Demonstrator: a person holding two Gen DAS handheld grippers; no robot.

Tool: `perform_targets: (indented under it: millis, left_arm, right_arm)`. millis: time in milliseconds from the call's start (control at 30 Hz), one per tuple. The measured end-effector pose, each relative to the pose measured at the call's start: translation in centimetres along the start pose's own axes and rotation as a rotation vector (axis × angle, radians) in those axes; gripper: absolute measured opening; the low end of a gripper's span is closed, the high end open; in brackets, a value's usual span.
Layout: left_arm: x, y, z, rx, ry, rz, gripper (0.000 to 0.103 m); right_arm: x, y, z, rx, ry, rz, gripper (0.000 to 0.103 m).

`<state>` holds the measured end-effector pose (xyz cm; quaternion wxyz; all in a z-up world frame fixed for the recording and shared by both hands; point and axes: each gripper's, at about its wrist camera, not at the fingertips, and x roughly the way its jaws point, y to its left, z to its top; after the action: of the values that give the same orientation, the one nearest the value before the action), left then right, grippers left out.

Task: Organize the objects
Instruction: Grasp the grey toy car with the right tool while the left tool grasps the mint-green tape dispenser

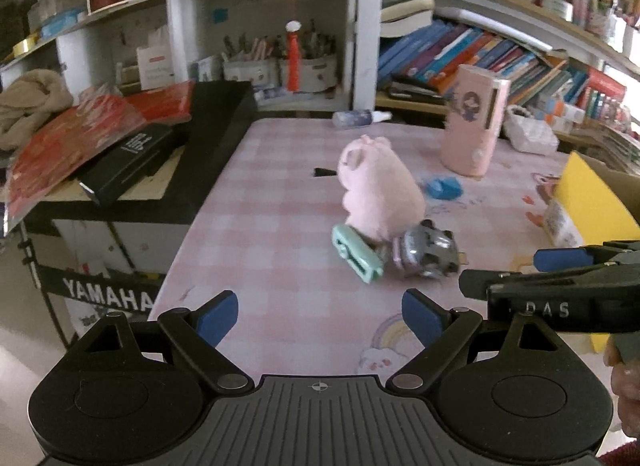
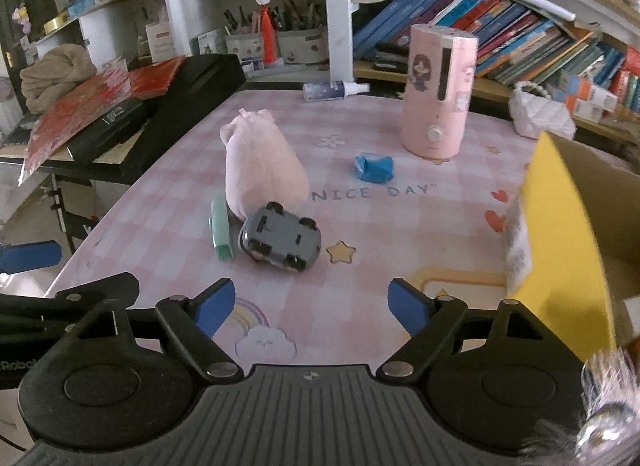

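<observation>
Where both wrist views begin, at the bottom of each frame, the left gripper (image 1: 319, 320) and the right gripper (image 2: 311, 308) each hold their blue-padded jaws wide apart with nothing between them, above a table (image 2: 360, 266) covered in a pink checked cloth. In the left wrist view the right gripper also reaches in from the right edge. Just beyond the jaws, near the middle of both frames, a grey toy car (image 2: 280, 242) lies upside down with its wheels up. A mint-green comb-like item (image 2: 221, 234) lies touching its left side. Directly behind both, touching them, stands a pink plush toy (image 2: 260, 163). At the right edge of the right wrist view sits a yellow cardboard box (image 2: 560, 225). Farther back, right of centre, a crumpled blue object (image 2: 374, 169) lies alone on the cloth, and behind it stands a tall pink humidifier (image 2: 438, 93). At the table's far edge a small bottle (image 2: 334, 90) lies on its side. Bookshelves (image 2: 500, 29) fill the upper part of the frame.
</observation>
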<state>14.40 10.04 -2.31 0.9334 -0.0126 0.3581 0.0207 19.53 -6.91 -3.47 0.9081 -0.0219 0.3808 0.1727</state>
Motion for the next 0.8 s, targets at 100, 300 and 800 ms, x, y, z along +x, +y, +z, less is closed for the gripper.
perform_targets:
  millis: [100,300,800]
  left_arm:
    - [0.4,0.5,0.3,-0.012,0.01,0.026,0.091]
    - [1.0,1.1,0.6,-0.015,0.031,0.067,0.091]
    - [4.4,-0.4,2.1,0.011,0.056,-0.015,0.081]
  right_arm:
    - [1.4,-0.2,0.9,0.032,0.005,0.033,0.084]
    - [4.9,-0.9,2.6,0.156,0.032,0.117,0.084]
    - [7.3,-3.0,3.6,0.247,0.095,0.171,0.062]
